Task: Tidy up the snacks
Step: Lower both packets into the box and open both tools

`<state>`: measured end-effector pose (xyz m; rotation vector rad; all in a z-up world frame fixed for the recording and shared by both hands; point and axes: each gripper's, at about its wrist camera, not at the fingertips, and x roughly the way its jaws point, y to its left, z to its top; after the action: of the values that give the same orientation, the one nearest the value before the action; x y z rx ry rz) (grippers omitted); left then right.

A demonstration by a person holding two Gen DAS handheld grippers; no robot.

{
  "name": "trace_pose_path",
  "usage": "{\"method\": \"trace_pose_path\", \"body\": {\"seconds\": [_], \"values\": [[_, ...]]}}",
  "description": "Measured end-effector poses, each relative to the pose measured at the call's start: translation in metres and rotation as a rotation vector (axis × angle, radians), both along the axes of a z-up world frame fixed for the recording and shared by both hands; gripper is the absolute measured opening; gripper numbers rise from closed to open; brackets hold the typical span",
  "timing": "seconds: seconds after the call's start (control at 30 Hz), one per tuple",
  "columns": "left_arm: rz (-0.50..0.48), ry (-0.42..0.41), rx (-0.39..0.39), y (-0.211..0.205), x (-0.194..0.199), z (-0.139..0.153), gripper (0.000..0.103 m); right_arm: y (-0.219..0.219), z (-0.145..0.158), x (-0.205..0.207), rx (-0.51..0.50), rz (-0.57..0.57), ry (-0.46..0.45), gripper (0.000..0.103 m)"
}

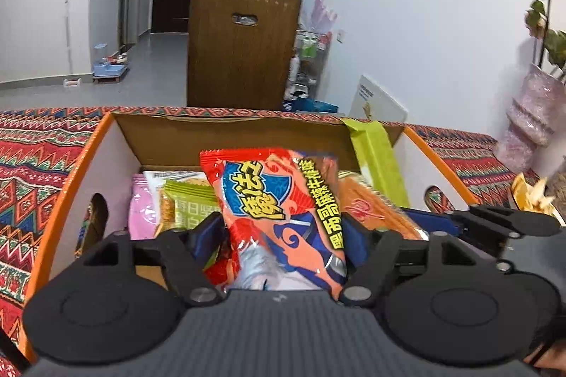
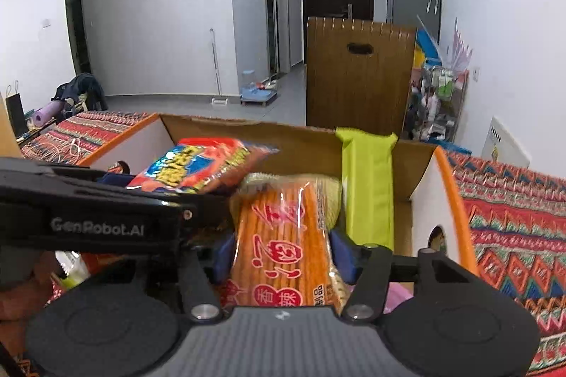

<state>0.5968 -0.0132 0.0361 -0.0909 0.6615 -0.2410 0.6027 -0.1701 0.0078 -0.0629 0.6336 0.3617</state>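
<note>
Left wrist view: a woven cloth patterned in red, green and blue (image 1: 32,164) is spread under an open cardboard box with white walls and orange edges (image 1: 116,157). A flat pink foil packet (image 1: 141,210) and a pale green packet are seen lying on the box floor near its left wall.

The left gripper (image 1: 283,228) is clamped on a glossy red and blue snack packet with yellow lettering (image 1: 279,207). The packet is met at both long edges by the blue pads and is held above the middle of the box. Its long axis is laid along the fingers, and its free end is pointed at the far wall.

Just to the right, the right gripper (image 2: 284,249) is closed on a clear packet of orange snack sticks with red print (image 2: 283,228), which is gripped by its sides and aimed the same way. A tall lime green packet (image 2: 368,186) is propped upright against the far wall, close beside the orange packet's right edge.

The coming move is judged to turn on one relation: the open box lies ahead of and below both claws, so each packet can be dropped lengthwise. The left half is nearer the left hand. The gap beside the lime green packet is nearer the right hand.
</note>
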Motion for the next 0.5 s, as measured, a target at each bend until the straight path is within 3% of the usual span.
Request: {"method": "trace_pose_path", "body": {"seconds": [0.23,0.37,0.5], "values": [[0.007,-0.002,-0.012,0.0,-0.002,0.004,0.077,0.001,0.002,-0.005,-0.032,-0.016,-0.027,0.068],[0.018,-0.045,-0.032,0.006,-0.013,0.021,0.081,0.0,0.011,-0.009,-0.04,-0.017,-0.043,0.068],[0.03,-0.063,-0.027,0.015,-0.034,0.037,0.082,-0.006,0.026,-0.027,-0.031,-0.034,-0.083,0.075]]}}
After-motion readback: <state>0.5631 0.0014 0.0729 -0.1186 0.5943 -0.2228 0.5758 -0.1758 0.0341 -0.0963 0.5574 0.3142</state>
